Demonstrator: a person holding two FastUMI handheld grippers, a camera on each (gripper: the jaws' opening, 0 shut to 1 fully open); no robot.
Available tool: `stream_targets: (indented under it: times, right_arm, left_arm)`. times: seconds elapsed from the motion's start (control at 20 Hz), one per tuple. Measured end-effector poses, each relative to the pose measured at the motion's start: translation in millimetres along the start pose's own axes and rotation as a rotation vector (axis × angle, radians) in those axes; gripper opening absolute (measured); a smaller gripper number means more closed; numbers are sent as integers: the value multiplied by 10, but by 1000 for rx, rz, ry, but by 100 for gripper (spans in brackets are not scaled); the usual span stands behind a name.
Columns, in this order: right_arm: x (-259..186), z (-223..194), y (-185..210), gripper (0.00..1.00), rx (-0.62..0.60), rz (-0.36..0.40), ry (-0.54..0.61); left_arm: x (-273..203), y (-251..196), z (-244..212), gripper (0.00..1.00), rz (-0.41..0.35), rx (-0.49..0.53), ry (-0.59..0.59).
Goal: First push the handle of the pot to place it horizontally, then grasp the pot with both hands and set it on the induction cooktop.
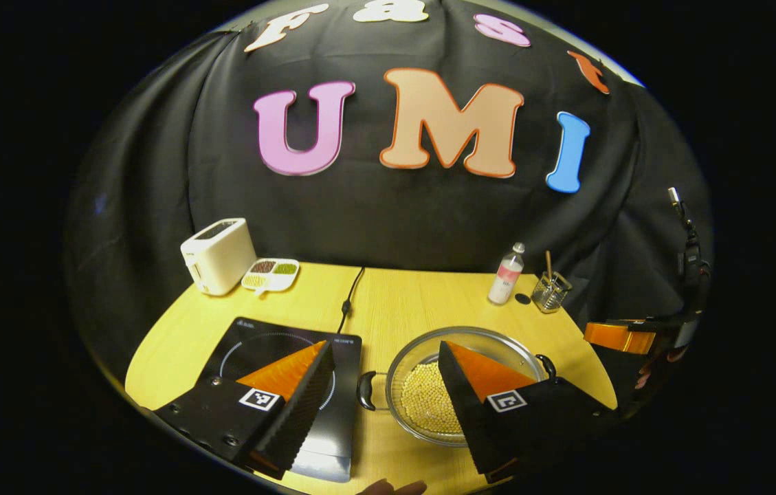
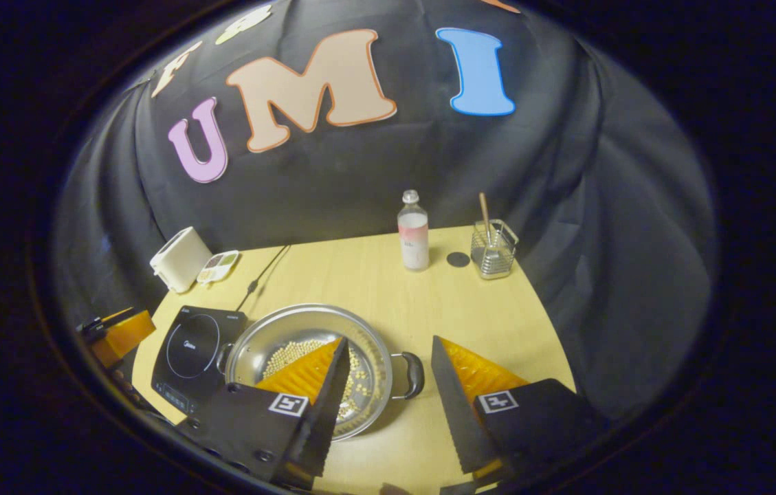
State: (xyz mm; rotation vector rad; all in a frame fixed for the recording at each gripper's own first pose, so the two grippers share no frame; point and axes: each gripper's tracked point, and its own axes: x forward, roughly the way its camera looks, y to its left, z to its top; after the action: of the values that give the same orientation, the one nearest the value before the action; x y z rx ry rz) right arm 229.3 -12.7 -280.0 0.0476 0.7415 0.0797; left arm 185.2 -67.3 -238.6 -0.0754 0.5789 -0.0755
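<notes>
Left gripper view: the left gripper [image 1: 381, 385] is seen spread, unloaded, above the pot's left handle [image 1: 366, 390]; the steel pot [image 1: 429, 347], holding beans, sits on the bench [image 1: 415, 295] just beside the induction cooktop [image 1: 250, 337]. Right gripper view: the right gripper [image 2: 388, 385] is spread around the right handle [image 2: 412, 375]; the pot is judged rigid, slick-walled and moderately heavy, best gripped at both handles and kept level.

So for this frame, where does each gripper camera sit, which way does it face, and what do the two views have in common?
Left gripper view: rides the left gripper, above the table's near edge, facing the wall; own fingers spread over the black induction cooktop and the round steel two-handled pot of pale beans; the right gripper shows at right.
Right gripper view: rides the right gripper, farther right, open around the pot's right handle; the left gripper shows at left.
Shared: pot, cooktop, white toaster, clear bottle.
</notes>
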Motion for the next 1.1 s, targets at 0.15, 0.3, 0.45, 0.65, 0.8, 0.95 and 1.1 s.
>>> stream_targets:
  times: [0.15,0.3,0.45,0.65,0.8,0.95,1.1]
  right_arm:
    - [206,-160,-17,72,-7,7,55]
    - [392,-352,-67,81,9,-8,119]
    - [566,-545,-103,82,23,-23,172]
    - [751,-758,-143,82,13,-40,231]
    - [851,-881,-167,82,20,-50,264]
    - [968,-981,-191,82,27,-66,294]
    - [1075,-1112,-168,81,45,-75,334]
  left_arm:
    - [175,1,-142,94,6,-12,51]
    - [394,23,-389,94,2,14,134]
    - [565,43,-627,94,4,-22,218]
    - [747,81,-833,94,8,0,281]
    - [857,122,-1021,95,15,8,339]
    - [926,119,-1156,95,10,10,385]
    - [1003,81,-1277,95,-1,13,423]
